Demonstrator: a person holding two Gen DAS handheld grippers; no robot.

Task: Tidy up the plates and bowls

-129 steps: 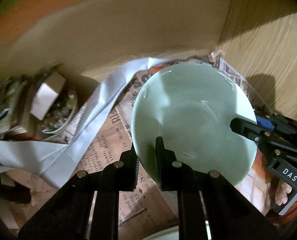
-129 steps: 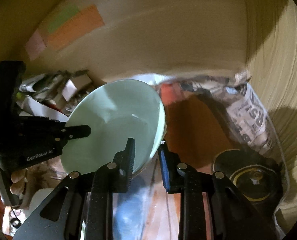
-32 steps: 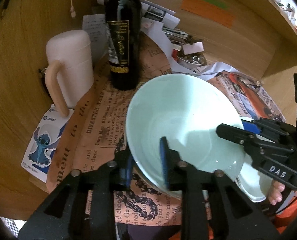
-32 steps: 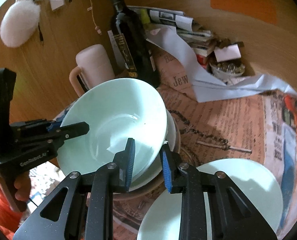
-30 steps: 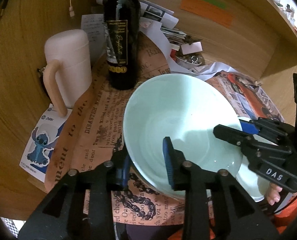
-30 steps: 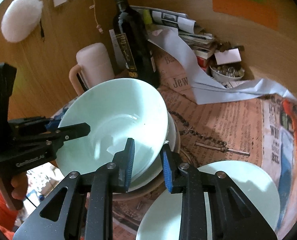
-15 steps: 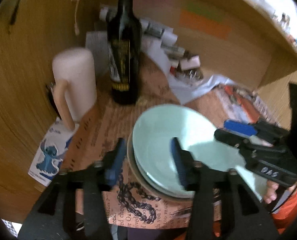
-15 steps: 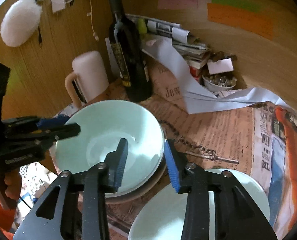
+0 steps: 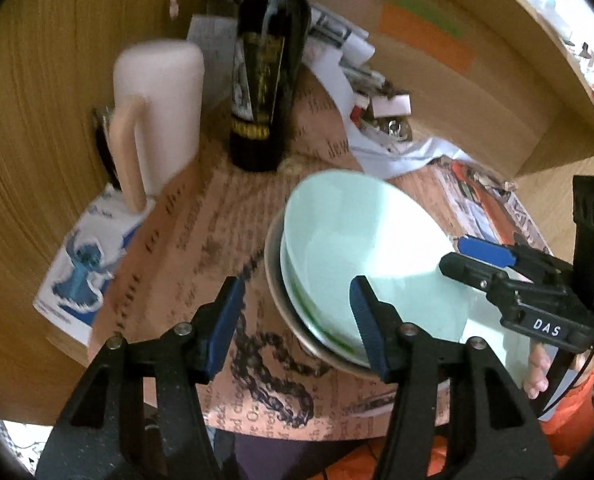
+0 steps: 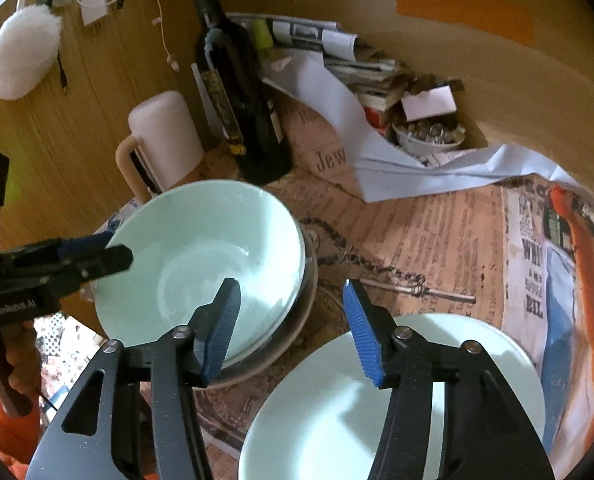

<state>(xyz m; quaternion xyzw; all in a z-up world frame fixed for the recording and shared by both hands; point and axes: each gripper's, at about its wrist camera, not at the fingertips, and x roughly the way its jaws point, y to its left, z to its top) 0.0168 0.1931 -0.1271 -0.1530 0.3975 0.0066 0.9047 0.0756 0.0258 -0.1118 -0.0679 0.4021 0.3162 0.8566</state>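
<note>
Both hand-held grippers, left and right, have just been opening, straddling the stacked bowl rim without gripping.

A lived-in home corner is suggested. A tabletop covered with newspaper-print paper is enclosed by wood-grain panels. It is crowded with a dark wine bottle, a pink lidded mug, stacked newspapers and pale green crockery; sticky notes are stuck to the panel.
</note>
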